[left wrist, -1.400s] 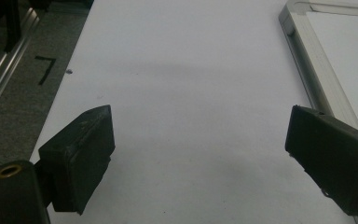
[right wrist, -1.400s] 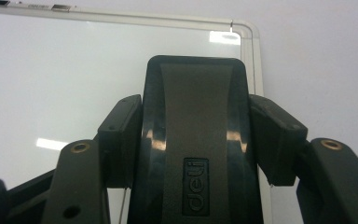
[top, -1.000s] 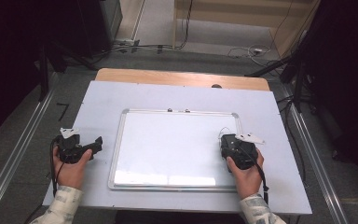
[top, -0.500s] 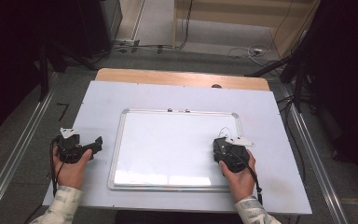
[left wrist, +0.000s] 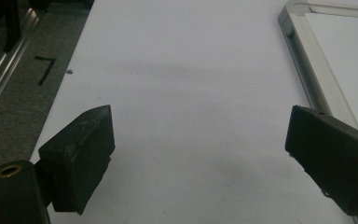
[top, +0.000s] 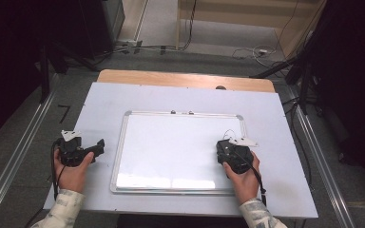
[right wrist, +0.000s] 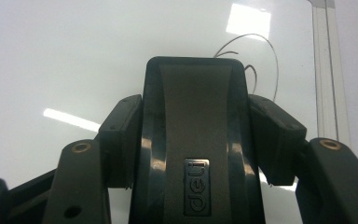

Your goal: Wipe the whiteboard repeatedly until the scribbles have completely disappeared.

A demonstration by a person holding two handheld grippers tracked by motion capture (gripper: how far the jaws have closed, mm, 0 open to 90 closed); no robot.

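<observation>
Right claw (right wrist: 196, 140) clamped on eraser (right wrist: 196, 140), probably lengthwise along jaws, left claw (left wrist: 196, 154) apart

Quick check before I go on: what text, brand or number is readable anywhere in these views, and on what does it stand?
"deli": on a small plate on the black eraser held between the right gripper's fingers, over the whiteboard.
"7": a dark mark on the floor left of the table; also seen in the high view.
No writing reads on the whiteboard, just a thin line scribble.
</observation>
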